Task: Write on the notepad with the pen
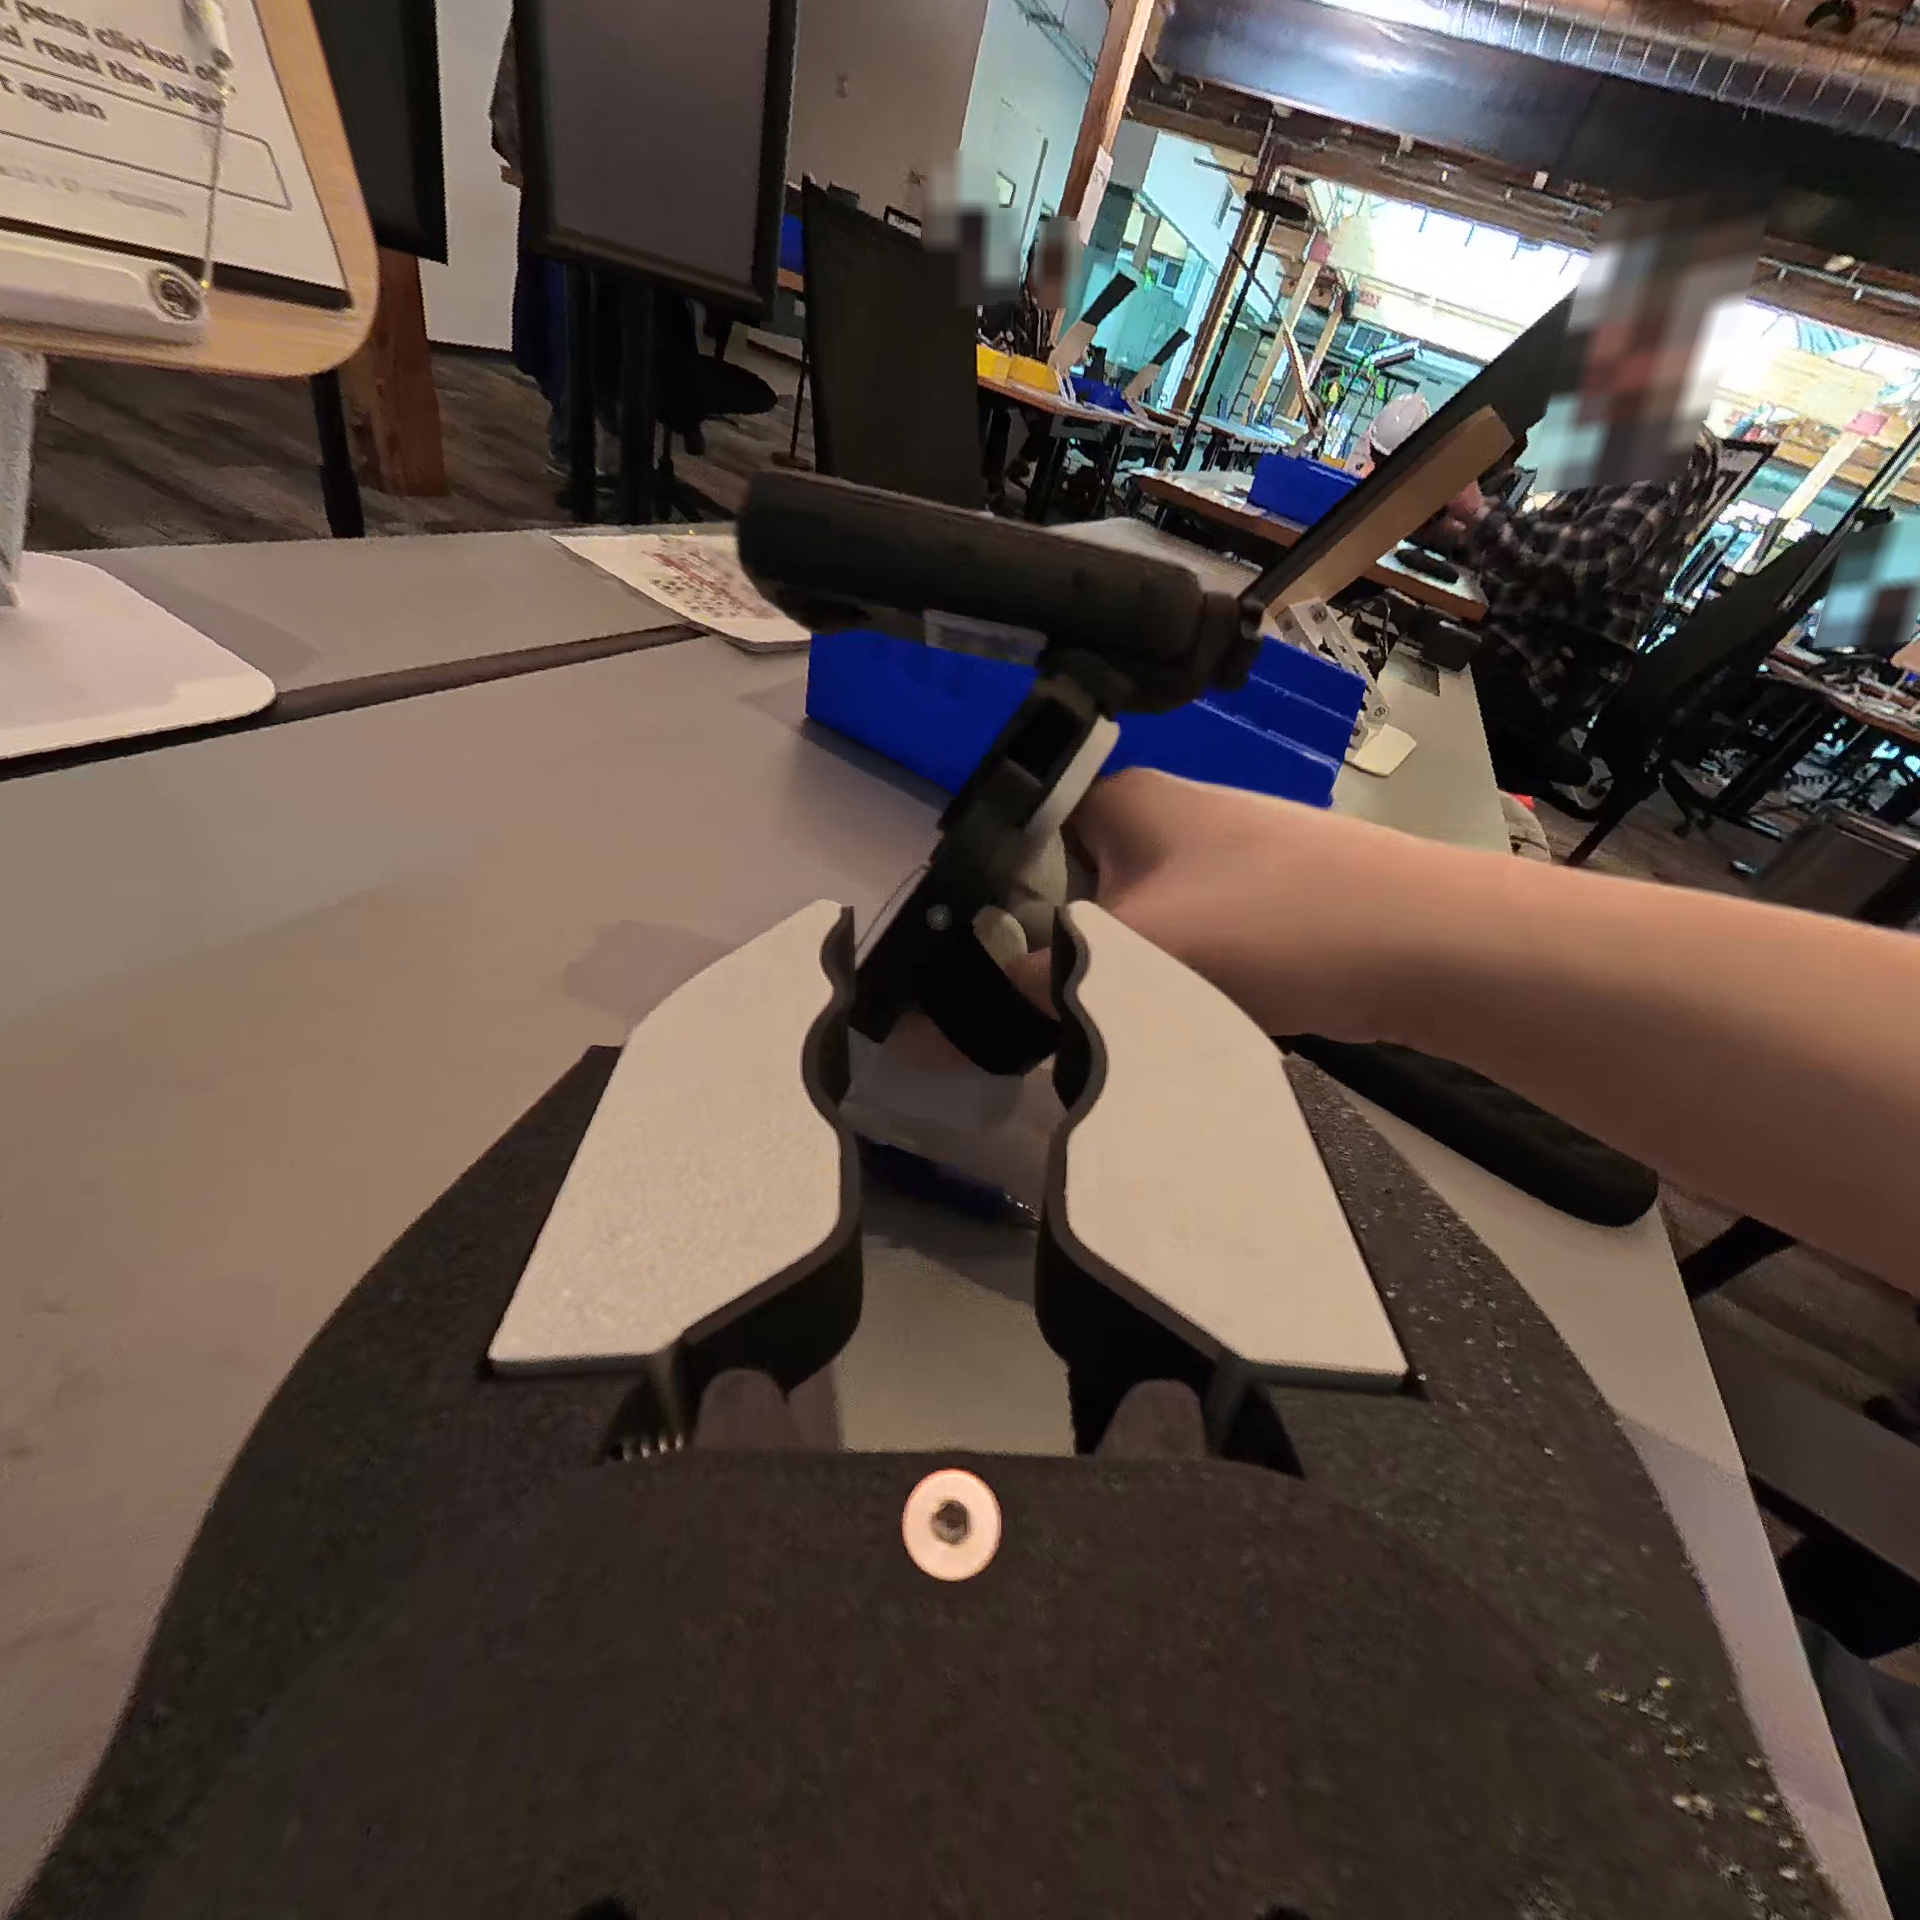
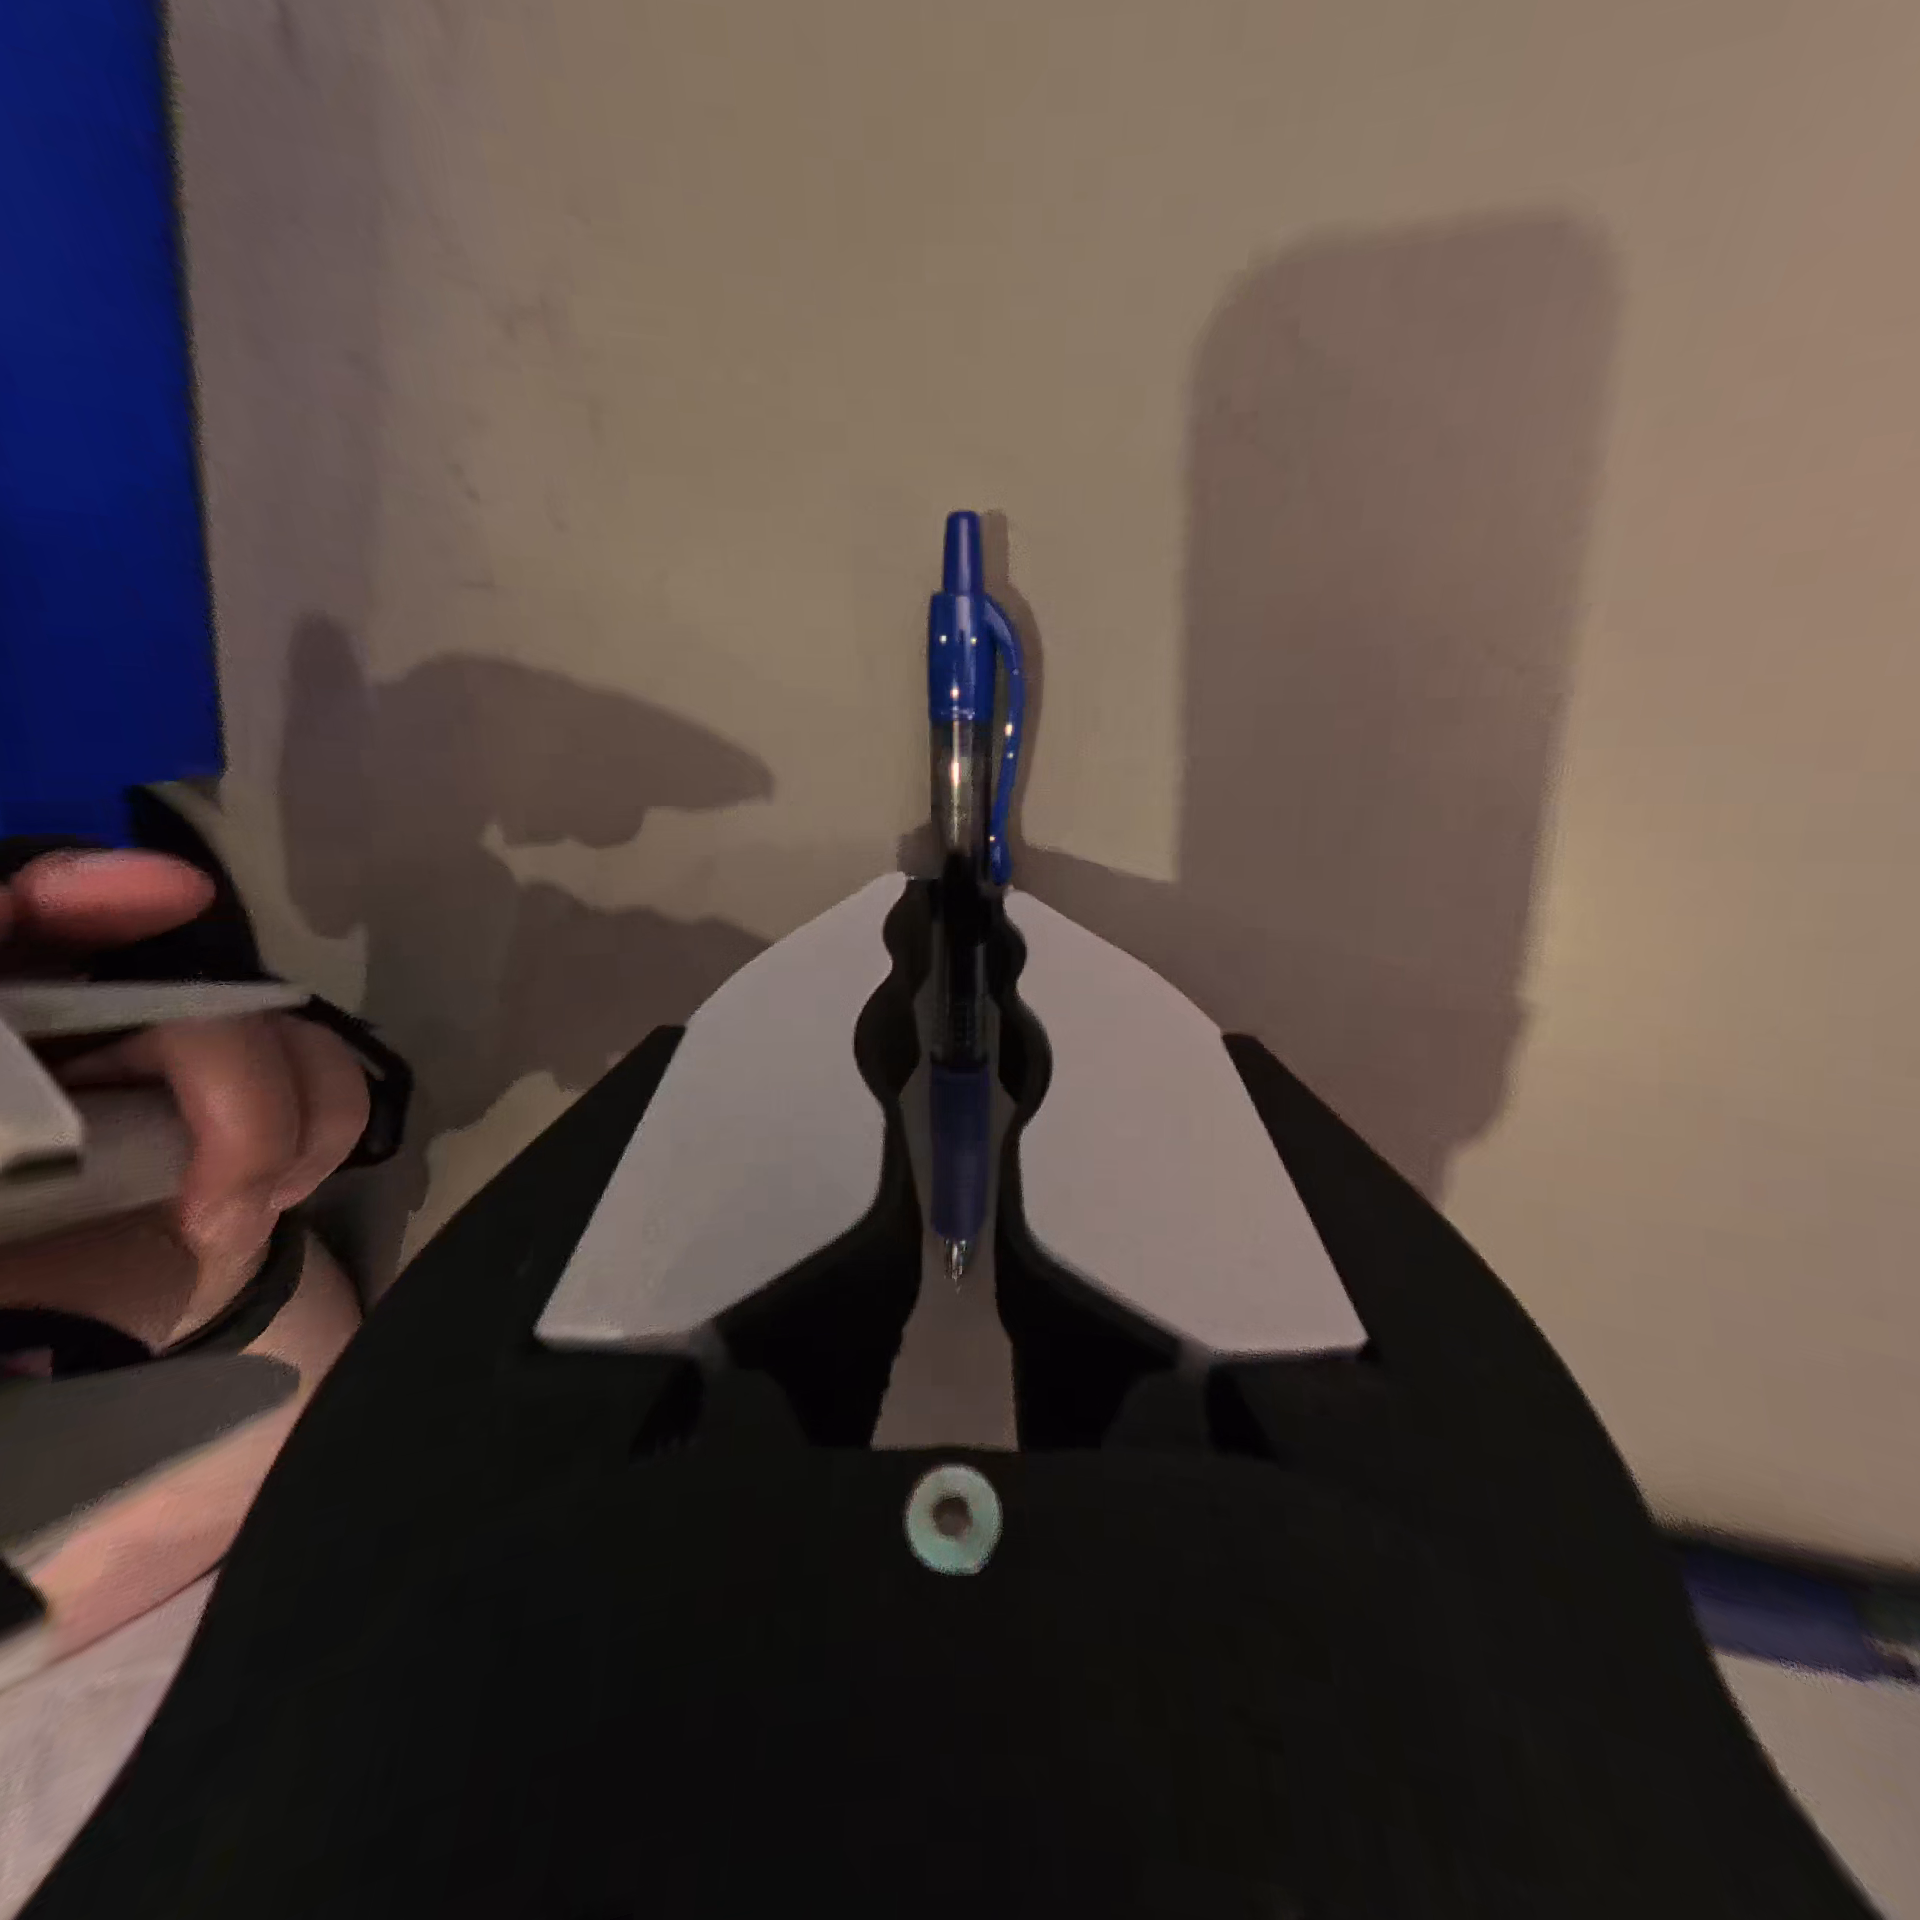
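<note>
My right gripper (image 2: pixel 951 883) is shut on a blue click pen (image 2: pixel 961 665). The pen lies along the fingers, its writing tip towards the camera and its clicker end close to the grey table (image 2: pixel 1247 312). In the left wrist view a bare hand (image 1: pixel 1195 883) holds the right gripper's black body (image 1: pixel 987 592) pointing down at the table, with a blurred blue piece of the pen (image 1: pixel 935 1184) below it. My left gripper (image 1: pixel 951 935) is open and empty, just in front of the right one. I see no notepad clearly.
A blue bin (image 1: pixel 1195 727) stands on the table behind the right gripper, and shows at the upper left of the right wrist view (image 2: pixel 83 416). A black padded strip (image 1: pixel 1507 1143) lies under the forearm. A white stand base (image 1: pixel 104 665) sits far left. A blurred blue object (image 2: pixel 1797 1621) lies lower right. Tip to tip, the grippers are about 12 cm apart.
</note>
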{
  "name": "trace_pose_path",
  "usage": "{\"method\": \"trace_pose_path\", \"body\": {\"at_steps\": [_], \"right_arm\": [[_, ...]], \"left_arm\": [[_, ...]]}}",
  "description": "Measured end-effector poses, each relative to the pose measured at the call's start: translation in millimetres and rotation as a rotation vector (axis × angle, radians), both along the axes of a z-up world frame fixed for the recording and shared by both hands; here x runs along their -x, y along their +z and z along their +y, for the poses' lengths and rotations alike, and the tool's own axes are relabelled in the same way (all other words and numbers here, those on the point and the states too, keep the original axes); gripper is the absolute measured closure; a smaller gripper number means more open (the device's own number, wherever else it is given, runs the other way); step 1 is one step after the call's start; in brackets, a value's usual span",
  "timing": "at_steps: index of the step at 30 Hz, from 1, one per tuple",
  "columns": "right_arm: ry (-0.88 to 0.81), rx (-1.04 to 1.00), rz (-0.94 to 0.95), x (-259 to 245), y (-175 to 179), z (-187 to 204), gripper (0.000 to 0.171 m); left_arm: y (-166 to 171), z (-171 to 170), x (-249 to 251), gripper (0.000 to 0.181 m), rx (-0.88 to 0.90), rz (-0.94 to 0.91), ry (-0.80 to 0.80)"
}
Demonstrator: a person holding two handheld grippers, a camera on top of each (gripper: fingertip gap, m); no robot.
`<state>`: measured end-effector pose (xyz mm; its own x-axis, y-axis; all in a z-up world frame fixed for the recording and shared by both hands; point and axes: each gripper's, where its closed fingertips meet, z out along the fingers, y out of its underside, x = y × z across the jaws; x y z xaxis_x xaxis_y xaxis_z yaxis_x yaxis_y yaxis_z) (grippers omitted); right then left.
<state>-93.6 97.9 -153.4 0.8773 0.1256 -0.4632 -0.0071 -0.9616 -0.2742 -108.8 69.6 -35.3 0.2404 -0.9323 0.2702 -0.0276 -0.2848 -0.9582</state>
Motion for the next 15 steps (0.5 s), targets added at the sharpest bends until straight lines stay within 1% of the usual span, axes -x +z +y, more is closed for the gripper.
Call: {"method": "trace_pose_path", "body": {"at_steps": [5,7,9,12,13,15], "right_arm": [[0.042,-0.134,0.135,0.8,3.4,-2.3,0.161],[0.048,-0.194,0.214,0.8,14.7,-2.3,0.161],[0.072,-0.245,0.248,-5.0,32.5,-2.8,0.161],[0.121,-0.339,0.174,-30.9,74.2,0.0,0.161],[0.139,-0.360,0.140,-43.3,94.2,0.8,0.161],[0.139,-0.417,0.081,-74.2,145.0,3.9,0.161]], "left_arm": [[1.8,7.1,4.0,0.146,0.008,-0.024,0.035],[3.3,9.0,5.1,0.146,0.007,-0.037,0.052],[5.5,11.1,6.9,0.146,0.005,-0.053,0.070],[8.6,12.3,8.9,0.146,0.003,-0.063,0.082],[10.3,11.1,8.7,0.146,0.004,-0.066,0.077],[14.1,7.6,7.8,0.146,0.005,-0.073,0.065]]}}
